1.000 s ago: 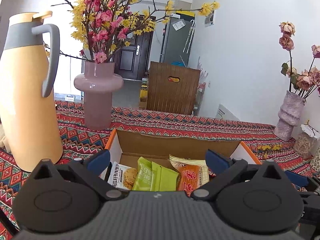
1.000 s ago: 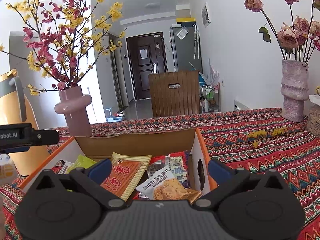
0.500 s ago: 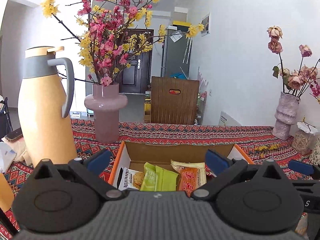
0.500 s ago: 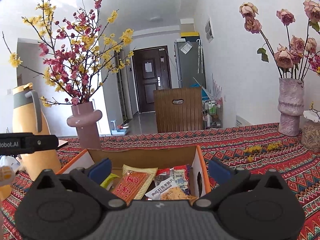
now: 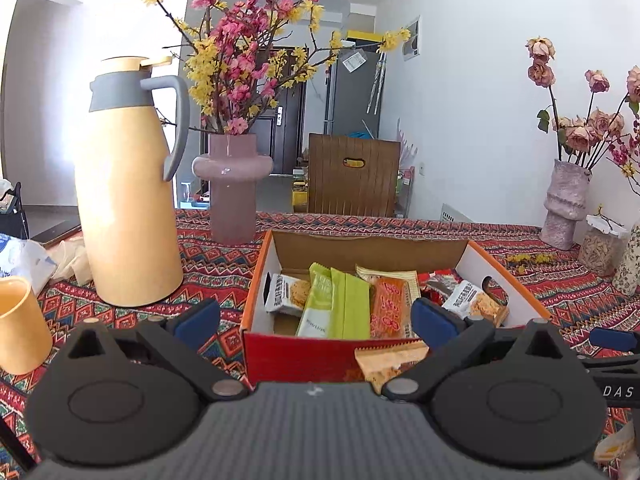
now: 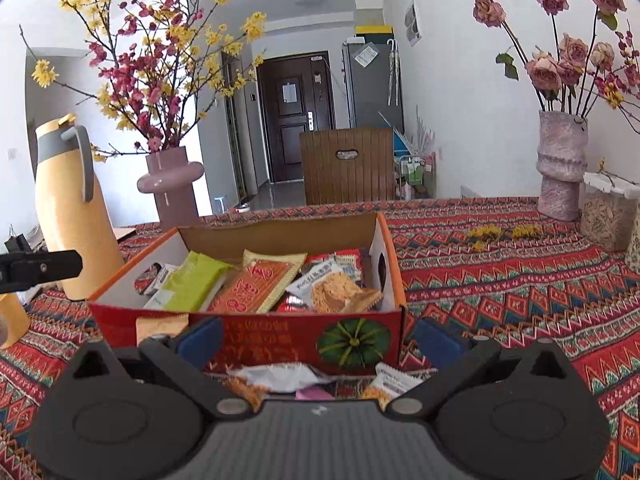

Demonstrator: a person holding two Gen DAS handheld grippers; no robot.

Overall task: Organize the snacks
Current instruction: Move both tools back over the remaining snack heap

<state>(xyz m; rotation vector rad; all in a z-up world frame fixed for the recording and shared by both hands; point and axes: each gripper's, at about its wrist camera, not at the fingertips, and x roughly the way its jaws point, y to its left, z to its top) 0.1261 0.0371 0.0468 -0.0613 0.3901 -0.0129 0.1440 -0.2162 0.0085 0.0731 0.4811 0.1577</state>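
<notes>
In the left wrist view, the left gripper (image 5: 314,318) hung wide open and empty in front of the cardboard snack box (image 5: 304,354) on the patterned tablecloth (image 5: 208,272). Inside the box lay a green packet (image 5: 340,304), an orange biscuit packet (image 5: 390,308) with red characters and a white cracker packet (image 5: 286,294). One loose wrapper (image 5: 390,360) sat outside, against the box's red front. A yellow thermos jug (image 5: 128,184) stood left, beside a pink vase (image 5: 232,184). The letters "DAS" showed on the other tool at the right edge.

In the right wrist view, the right gripper (image 6: 318,340) was likewise spread wide, gripping nothing. The box front bore yellow characters (unreadable) and a watermelon picture (image 6: 352,340). Loose packets (image 6: 280,378) lay on the cloth before it.
</notes>
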